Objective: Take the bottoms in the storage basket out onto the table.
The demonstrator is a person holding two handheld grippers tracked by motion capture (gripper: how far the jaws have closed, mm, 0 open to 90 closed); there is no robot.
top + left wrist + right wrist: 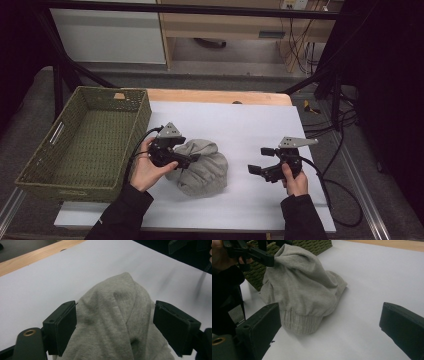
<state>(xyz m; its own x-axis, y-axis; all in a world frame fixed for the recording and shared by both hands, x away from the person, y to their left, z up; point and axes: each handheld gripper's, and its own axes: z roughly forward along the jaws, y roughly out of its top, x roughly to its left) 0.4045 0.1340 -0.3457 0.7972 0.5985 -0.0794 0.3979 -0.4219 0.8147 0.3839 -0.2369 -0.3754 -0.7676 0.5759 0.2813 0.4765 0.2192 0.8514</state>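
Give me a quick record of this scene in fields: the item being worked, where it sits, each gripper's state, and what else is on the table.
item: grey garment, bunched in a heap
location: on the white sheet, right of the basket
left gripper: at the garment's top fold, cloth between its jaws, left pad at the cloth, right pad apart from it
right gripper: open, holding nothing, apart from the garment
container: green woven basket, at the table's left, nothing seen inside
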